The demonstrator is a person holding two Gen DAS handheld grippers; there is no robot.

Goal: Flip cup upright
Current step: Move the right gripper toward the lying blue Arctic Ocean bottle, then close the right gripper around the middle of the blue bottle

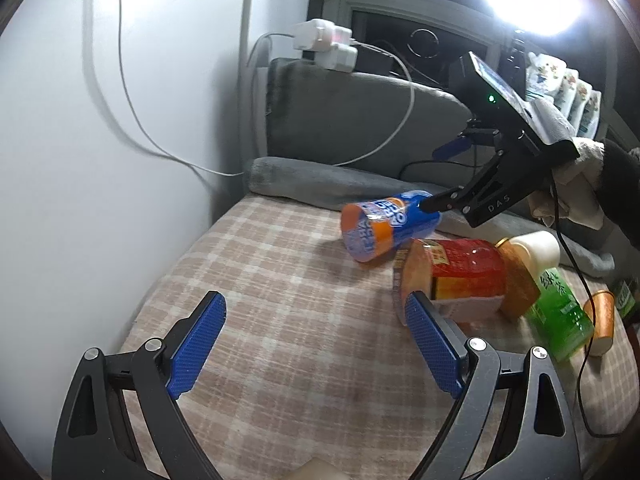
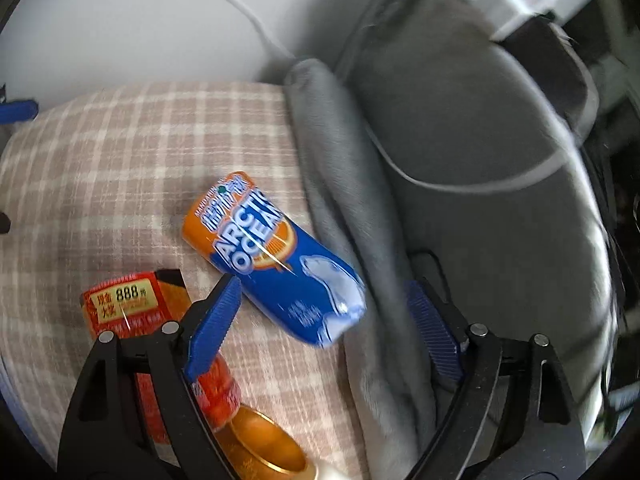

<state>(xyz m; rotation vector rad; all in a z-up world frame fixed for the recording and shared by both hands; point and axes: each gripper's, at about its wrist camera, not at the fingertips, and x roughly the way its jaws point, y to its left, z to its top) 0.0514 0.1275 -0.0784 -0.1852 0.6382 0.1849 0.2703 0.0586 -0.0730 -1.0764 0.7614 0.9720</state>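
Observation:
A blue and orange "Arctic Ocean" cup [image 1: 384,228] lies on its side on the checked cloth [image 1: 280,340]. In the right wrist view the cup [image 2: 276,260] lies tilted, its blue end between my right gripper's fingers. My right gripper [image 2: 324,316] is open around that end, not closed on it; it also shows in the left wrist view [image 1: 430,205] at the cup's far end. My left gripper [image 1: 314,344] is open and empty, well in front of the cup.
A red drink bottle [image 1: 460,276], a green tea bottle [image 1: 560,308] and a gold-capped item [image 1: 600,320] lie right of the cup. A grey rolled blanket [image 1: 320,184] and grey cushion [image 1: 360,120] stand behind. White cables and chargers [image 1: 324,40] hang at the wall.

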